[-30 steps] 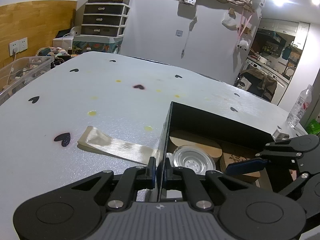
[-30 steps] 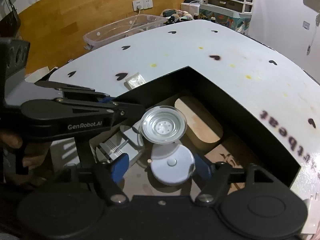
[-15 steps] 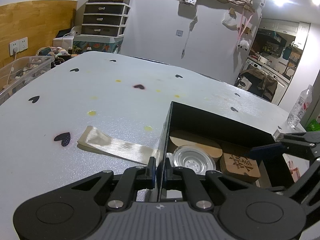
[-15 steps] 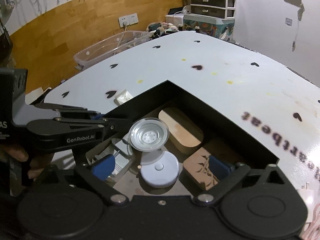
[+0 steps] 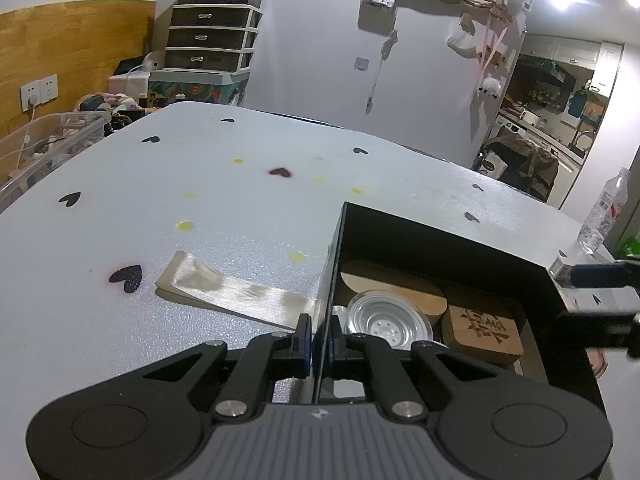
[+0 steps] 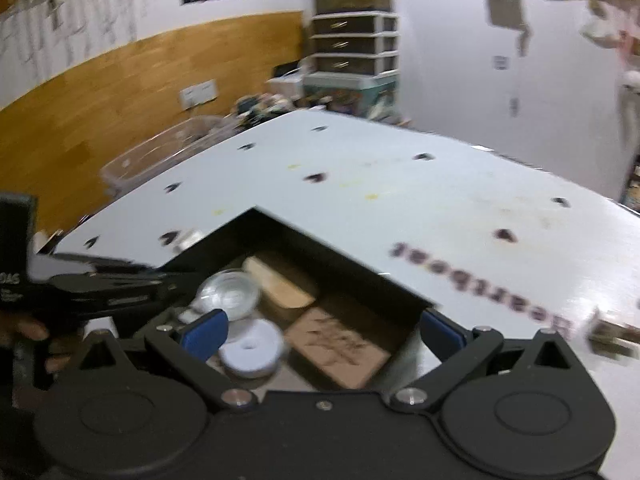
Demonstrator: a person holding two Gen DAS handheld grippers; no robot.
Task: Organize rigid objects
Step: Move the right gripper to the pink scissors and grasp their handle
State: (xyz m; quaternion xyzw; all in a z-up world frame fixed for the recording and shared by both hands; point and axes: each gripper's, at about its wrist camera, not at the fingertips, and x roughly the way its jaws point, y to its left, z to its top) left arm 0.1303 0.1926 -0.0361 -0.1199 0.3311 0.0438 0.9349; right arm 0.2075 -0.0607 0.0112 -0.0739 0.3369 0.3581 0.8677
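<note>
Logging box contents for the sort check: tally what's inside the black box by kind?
Wooden pieces: 2, the rounded board and the carved square block
Clear round dish: 1
White round disc: 1
Total: 4 visible in the black box; the corner by the left gripper is too blurred to count.
</note>
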